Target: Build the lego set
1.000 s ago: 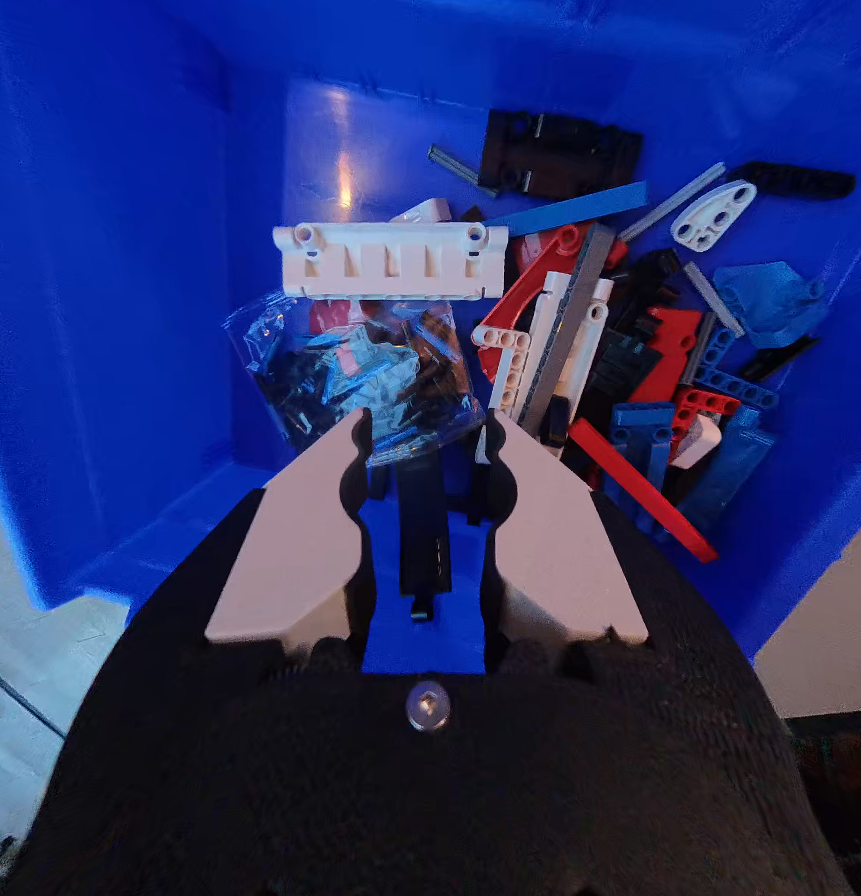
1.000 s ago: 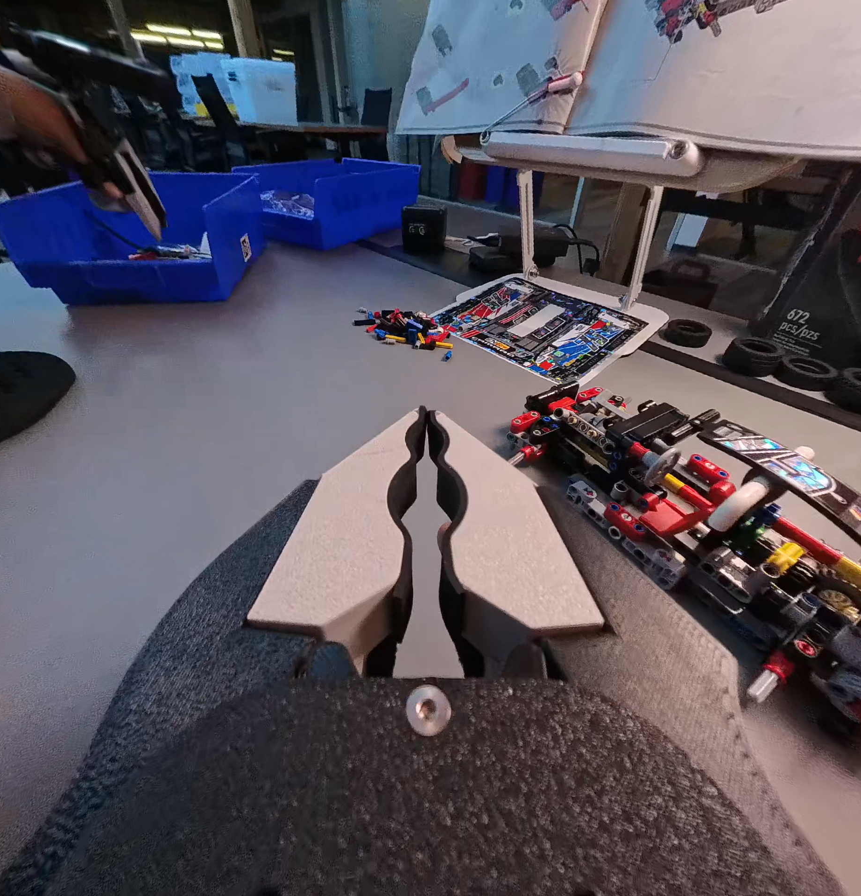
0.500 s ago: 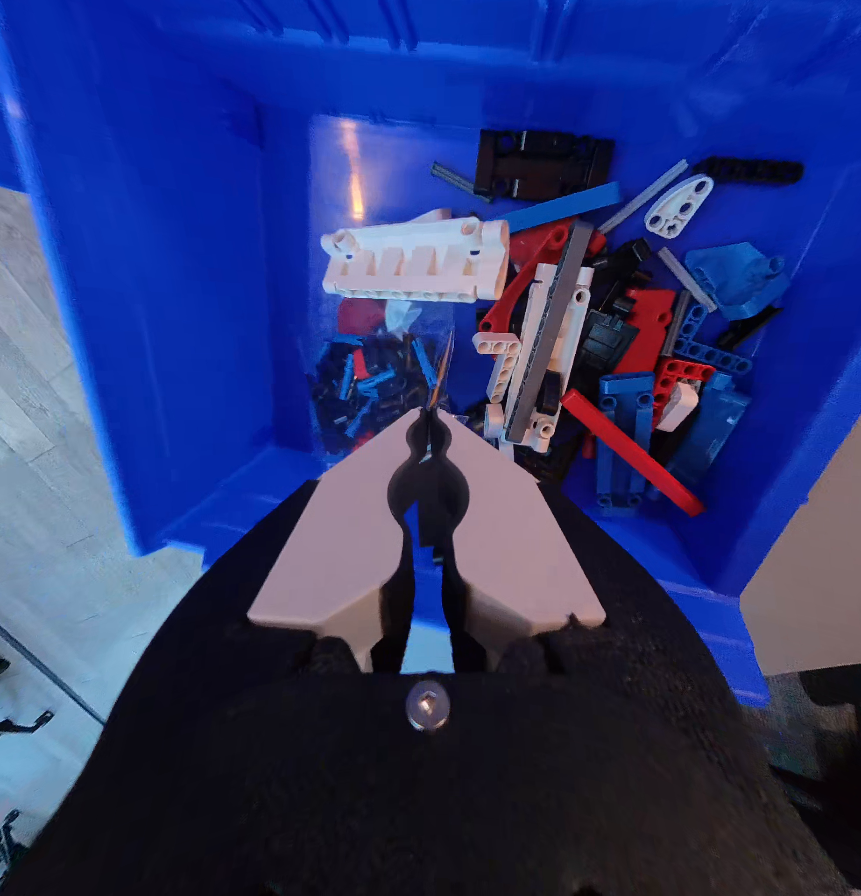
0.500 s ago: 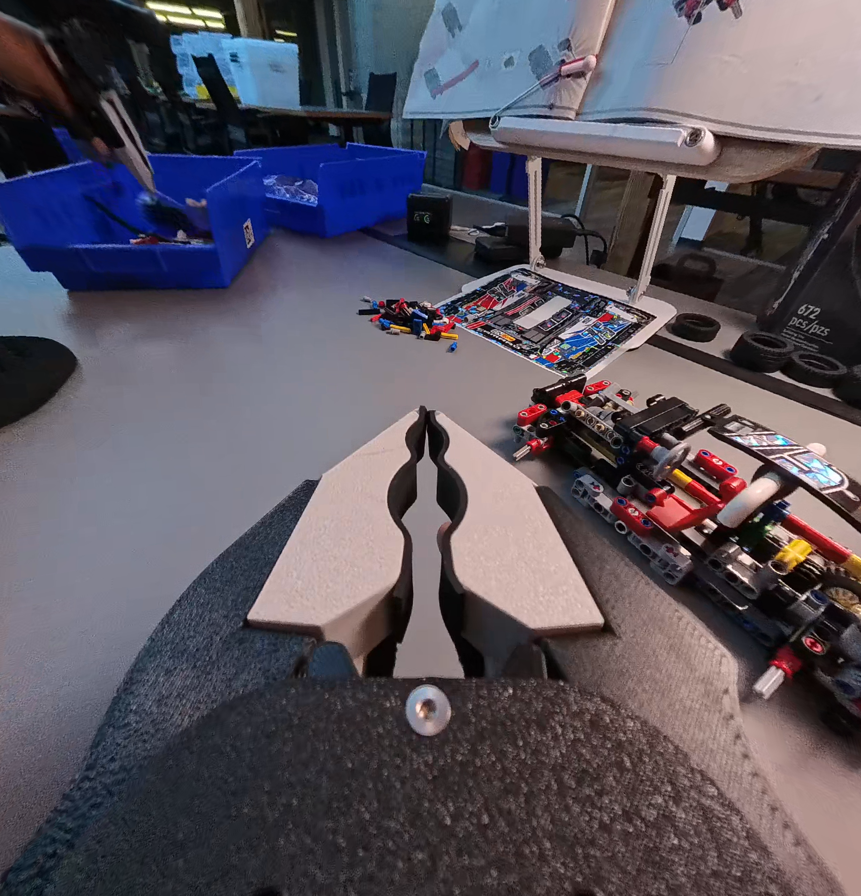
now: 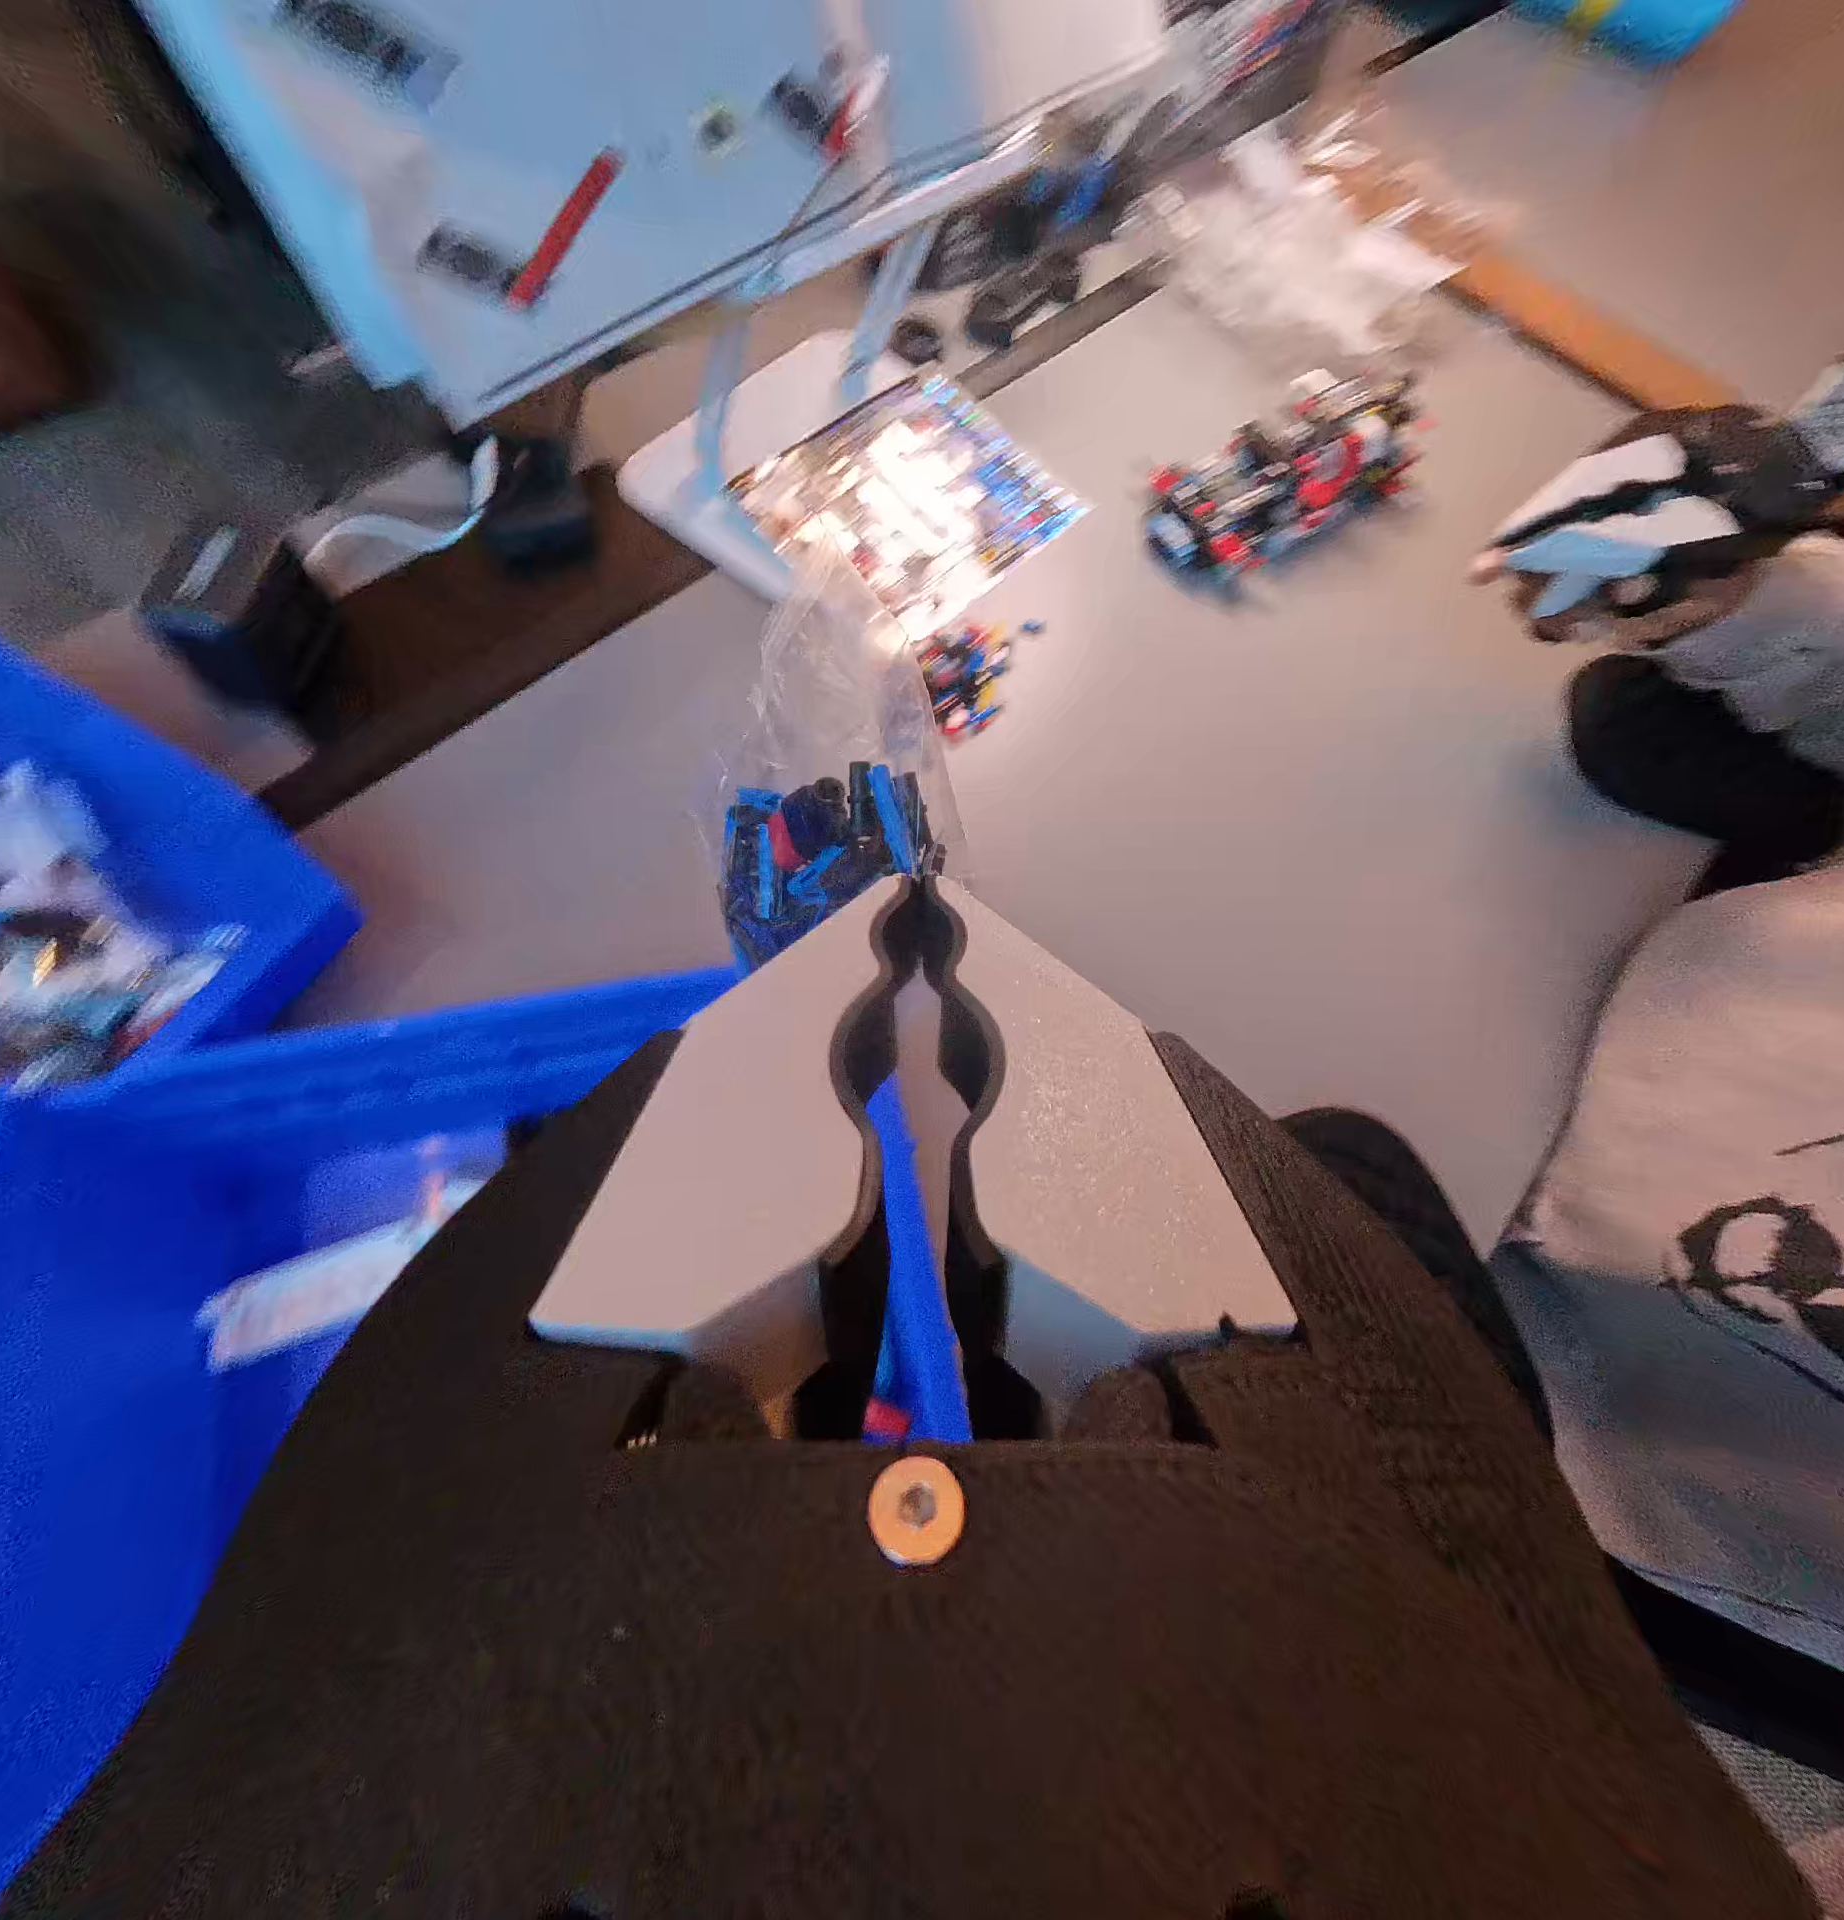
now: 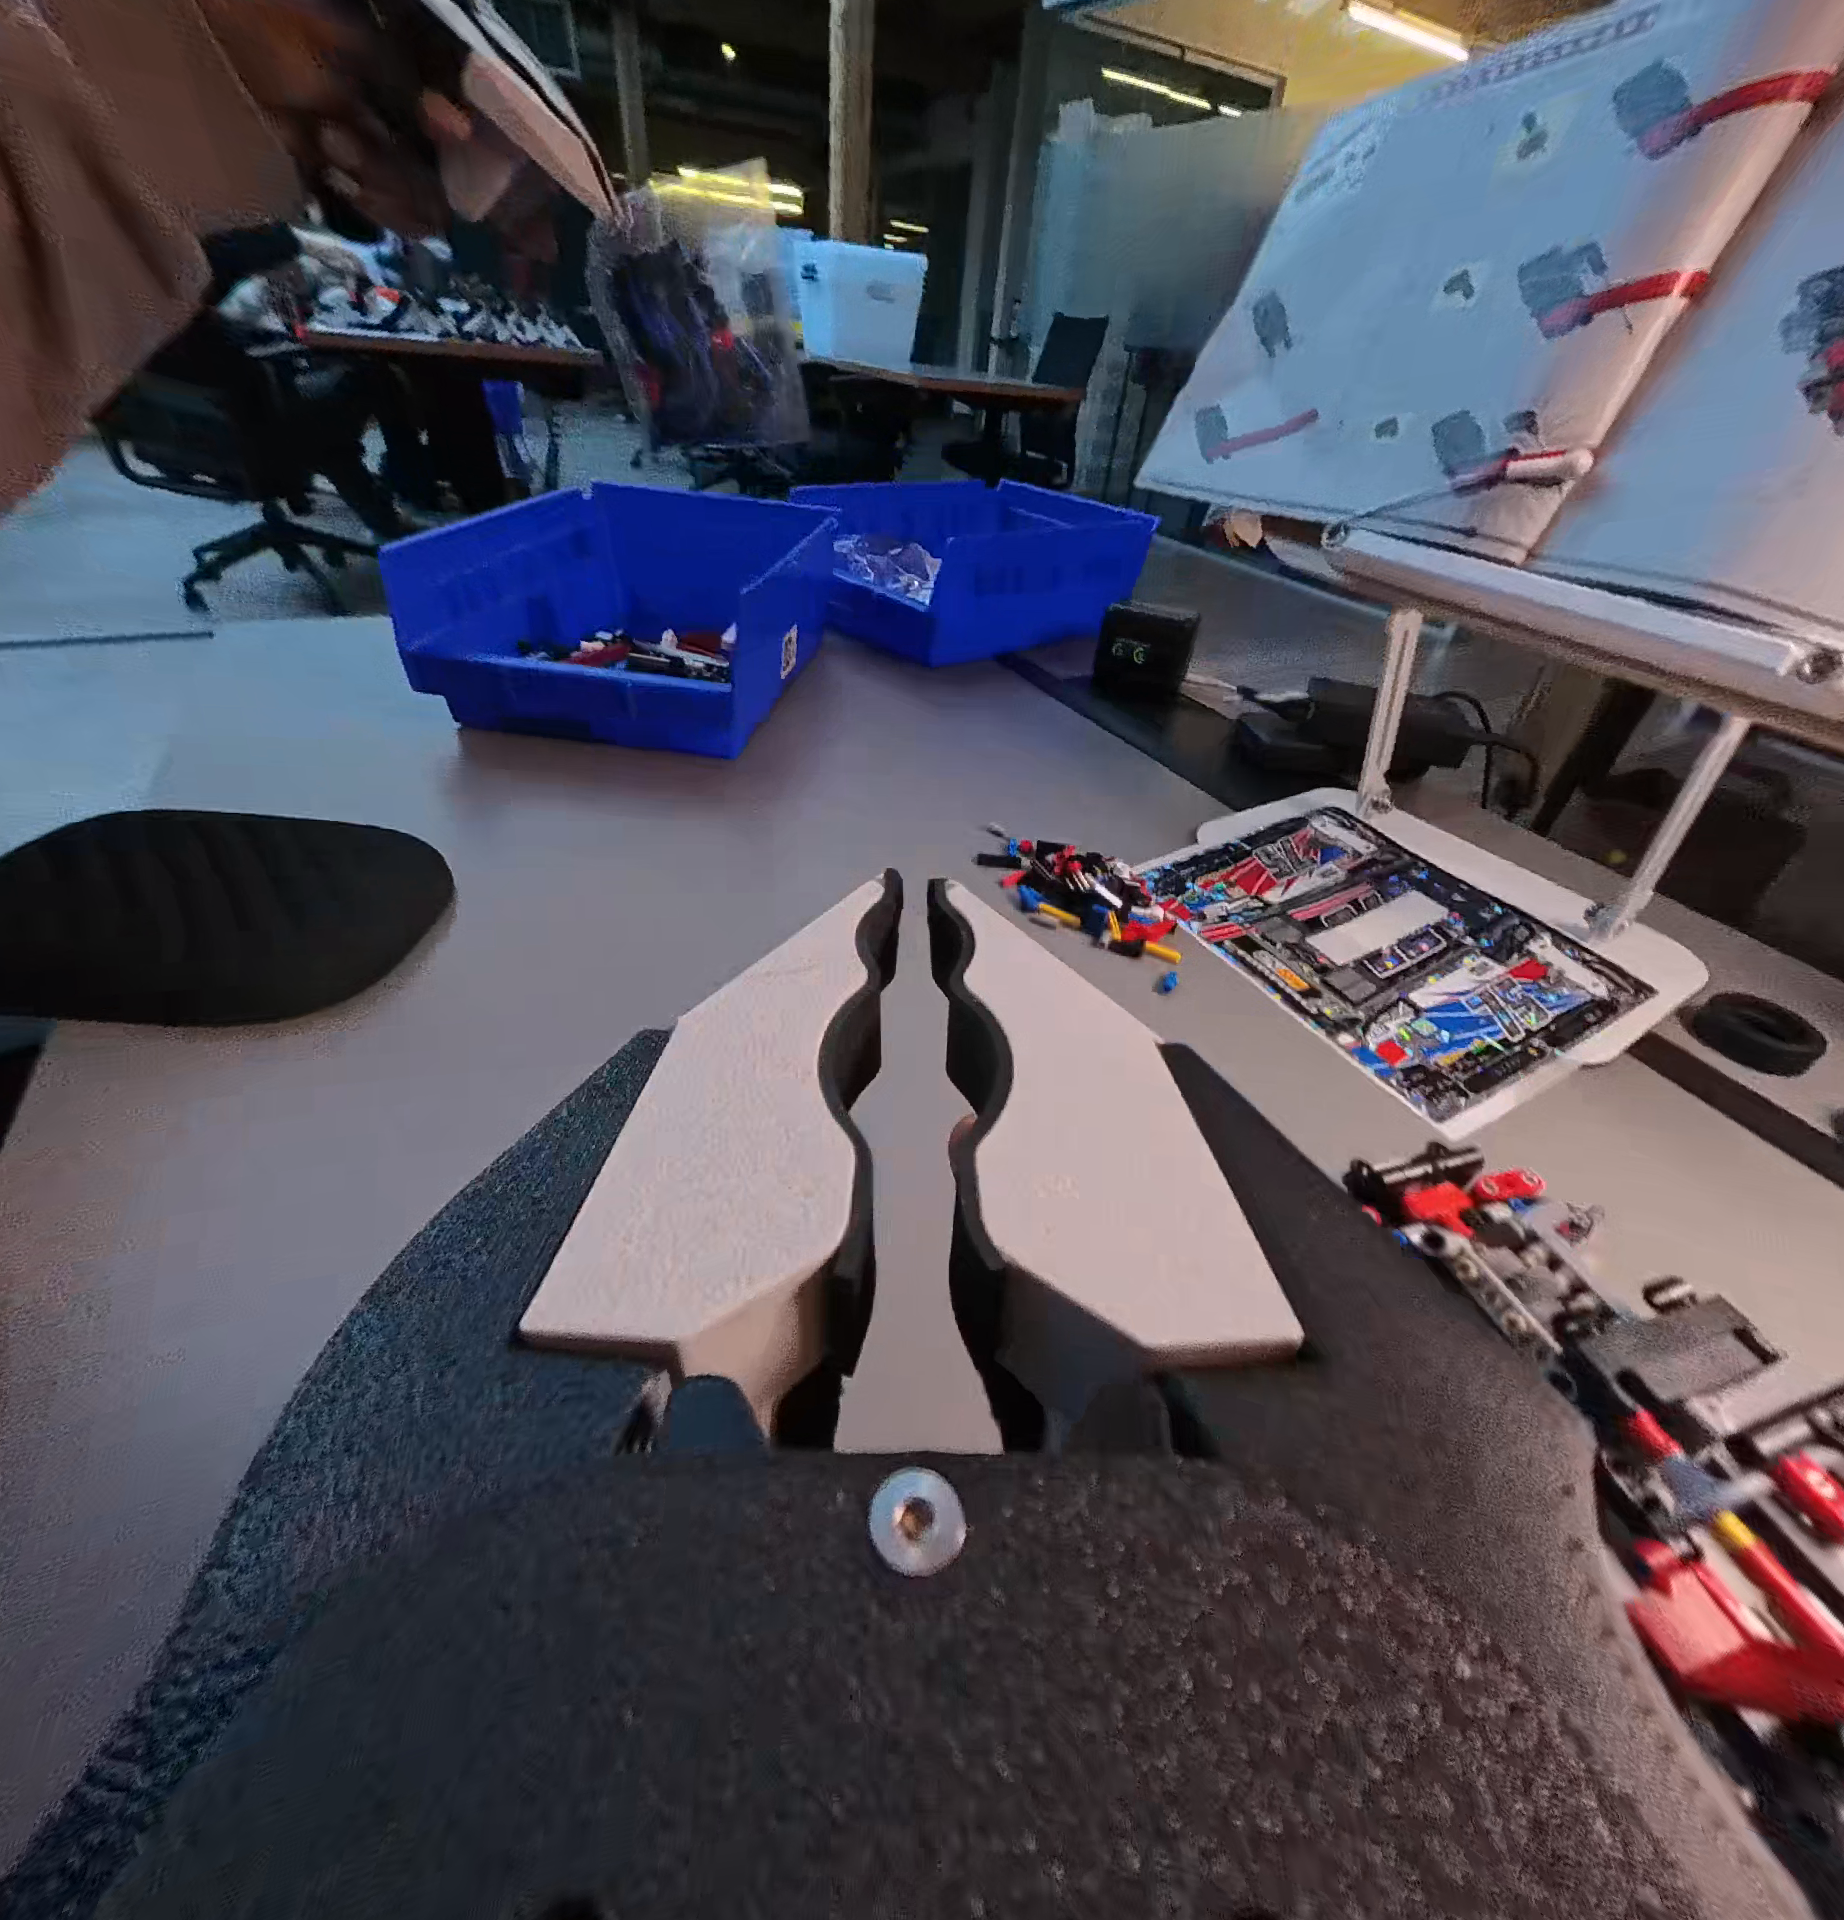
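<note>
Left wrist view: left tool (image 5: 916,883) pinching corner of clear bag of small parts (image 5: 830,831), hanging above worktop (image 5: 1261,831) beside blue bin (image 5: 222,1143). Best kept pinched, carried low, set down near loose pieces (image 5: 959,665).

Right wrist view: right tool (image 6: 915,883) slightly spread, empty, above worktop; half-built model (image 6: 1624,1382) at right, bag dangling high at upper left.

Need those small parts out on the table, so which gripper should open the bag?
Probably the right gripper: it is slightly open, holds nothing, and hovers over the table. The left gripper is shut on the bag, holding it up.
</note>
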A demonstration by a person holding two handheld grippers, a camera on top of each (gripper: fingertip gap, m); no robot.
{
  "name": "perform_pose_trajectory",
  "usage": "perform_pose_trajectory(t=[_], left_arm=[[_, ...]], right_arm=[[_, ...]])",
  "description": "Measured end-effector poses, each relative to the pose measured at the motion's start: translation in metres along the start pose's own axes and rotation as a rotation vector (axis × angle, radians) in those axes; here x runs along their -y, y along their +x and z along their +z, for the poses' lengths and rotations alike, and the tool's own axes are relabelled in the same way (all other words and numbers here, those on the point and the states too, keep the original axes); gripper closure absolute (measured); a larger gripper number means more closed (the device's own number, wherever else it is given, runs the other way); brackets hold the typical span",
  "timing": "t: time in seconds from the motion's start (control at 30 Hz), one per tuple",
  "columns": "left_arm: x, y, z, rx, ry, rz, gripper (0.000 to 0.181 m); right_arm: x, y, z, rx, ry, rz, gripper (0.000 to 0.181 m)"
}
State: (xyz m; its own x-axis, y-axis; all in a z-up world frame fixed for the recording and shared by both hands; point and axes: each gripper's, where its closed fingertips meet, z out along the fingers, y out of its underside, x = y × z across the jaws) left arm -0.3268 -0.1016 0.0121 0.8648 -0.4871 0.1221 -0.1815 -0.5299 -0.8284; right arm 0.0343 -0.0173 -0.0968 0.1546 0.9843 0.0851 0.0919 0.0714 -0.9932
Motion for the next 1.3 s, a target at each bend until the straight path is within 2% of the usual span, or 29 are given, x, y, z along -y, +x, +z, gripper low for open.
perform_pose_trajectory(t=[0.13, 0.27, 0.33, 0.37, 0.4, 0.47, 0.53, 0.63, 0.7, 0.8, 0.87, 0.93, 0.97, 1.07, 1.13, 1.23, 1.27, 1.3], left_arm=[[0.044, 0.105, 0.045, -0.321, 0.208, 0.146, 0.181], [0.068, 0.194, 0.079, -0.647, 0.435, 0.203, 0.181], [0.075, 0.219, 0.094, -0.757, 0.552, 0.175, 0.181], [0.077, 0.226, 0.103, -0.792, 0.592, 0.145, 0.181], [0.079, 0.229, 0.11, -0.817, 0.632, 0.108, 0.181], [0.079, 0.224, 0.121, -0.864, 0.7, 0.022, 0.181], [0.07, 0.205, 0.144, -0.811, 0.681, -0.025, 0.181], [0.045, 0.181, 0.18, -0.711, 0.605, -0.052, 0.18], [0.035, 0.172, 0.19, -0.699, 0.595, -0.072, 0.16], [0.029, 0.169, 0.194, -0.753, 0.608, -0.12, 0.141], [0.024, 0.179, 0.195, -0.846, 0.582, -0.153, 0.131], [0.014, 0.194, 0.2, -0.908, 0.515, -0.129, 0.128], [0.01, 0.197, 0.205, -0.893, 0.492, -0.108, 0.127], [0.008, 0.195, 0.21, -0.863, 0.494, -0.106, 0.13], [0.005, 0.196, 0.209, -0.896, 0.47, -0.125, 0.123], [-0.004, 0.19, 0.228, -0.798, 0.412, -0.099, 0.122], [-0.008, 0.19, 0.236, -0.759, 0.39, -0.082, 0.127], [-0.009, 0.187, 0.245, -0.702, 0.379, -0.073, 0.14]], right_arm=[[0.05, -0.018, 0.036, 0.141, 0.084, -0.041, 0.156], [0.078, -0.025, 0.065, 0.335, 0.208, 0.132, 0.122], [0.095, -0.022, 0.055, 0.446, 0.367, 0.309, 0.123], [0.099, -0.023, 0.047, 0.509, 0.413, 0.374, 0.139], [0.102, -0.024, 0.038, 0.556, 0.446, 0.406, 0.169], [0.1, -0.021, 0.029, 0.565, 0.448, 0.41, 0.175], [0.102, -0.012, 0.02, 0.56, 0.434, 0.417, 0.179], [0.091, -0.001, 0.021, 0.531, 0.28, 0.374, 0.18], [0.08, 0.004, 0.025, 0.498, 0.201, 0.34, 0.179], [0.06, -0.001, 0.029, 0.558, 0.091, 0.421, 0.18], [0.049, 0.001, 0.037, 0.54, 0.062, 0.468, 0.18], [0.035, 0.006, 0.046, 0.5, 0.012, 0.504, 0.179], [0.03, 0.009, 0.049, 0.486, 0.0, 0.515, 0.18], [0.022, 0.014, 0.051, 0.461, -0.025, 0.544, 0.179], [0.017, 0.022, 0.051, 0.423, -0.056, 0.565, 0.18], [0.011, 0.029, 0.052, 0.374, -0.082, 0.578, 0.179], [0.009, 0.025, 0.054, 0.376, -0.099, 0.565, 0.179], [0.006, 0.02, 0.056, 0.383, -0.116, 0.548, 0.179]])
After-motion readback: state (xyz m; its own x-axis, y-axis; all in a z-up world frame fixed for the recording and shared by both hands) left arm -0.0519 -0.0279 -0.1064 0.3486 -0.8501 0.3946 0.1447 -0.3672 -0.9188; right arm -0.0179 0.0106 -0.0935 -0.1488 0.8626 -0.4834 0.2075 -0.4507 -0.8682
